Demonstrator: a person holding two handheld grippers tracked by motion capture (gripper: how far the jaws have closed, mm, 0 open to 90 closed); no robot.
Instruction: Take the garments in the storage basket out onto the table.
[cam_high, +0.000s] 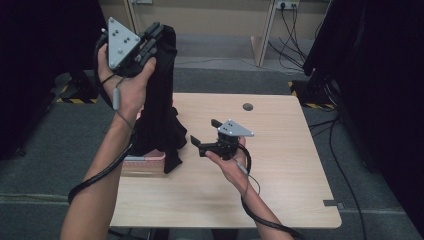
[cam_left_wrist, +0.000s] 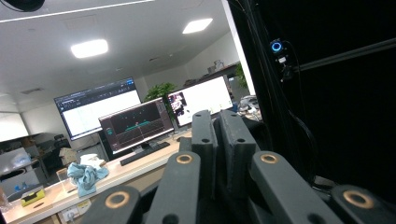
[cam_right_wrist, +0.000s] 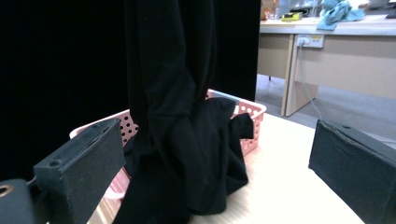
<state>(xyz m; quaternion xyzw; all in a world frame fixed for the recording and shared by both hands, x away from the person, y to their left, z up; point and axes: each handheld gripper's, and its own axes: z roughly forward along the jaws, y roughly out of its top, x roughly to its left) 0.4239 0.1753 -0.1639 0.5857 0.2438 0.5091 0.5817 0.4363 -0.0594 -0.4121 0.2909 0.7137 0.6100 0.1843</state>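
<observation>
At the far left of the scene, the left gripper is raised high above the table's left edge, its jaws clamped tight on the top of a black garment. In the left gripper view the two jaws stand pressed together with no gap between them, though the cloth itself cannot be made out there.

The garment is plain black, soft and matte, with no print or trim to be seen. It hangs from the grip as a long narrow column of vertical folds, then widens into a crumpled, bunched mass at the bottom. In the right gripper view the garment shows the same way: a straight drop of cloth above, a knotted-looking heap below, with one flap sticking out to the right.

Under it, at the near left part of the light wooden table, sits a pink basket with perforated walls. The lower end of the garment lies in the basket and spills over its right rim onto the tabletop. The right gripper view shows the basket with its rows of round holes, and what else it may contain is hidden by the cloth.

To the right, near the middle of the table, the right gripper is held just above the surface, jaws spread wide and holding nothing, pointing left at the garment.
</observation>
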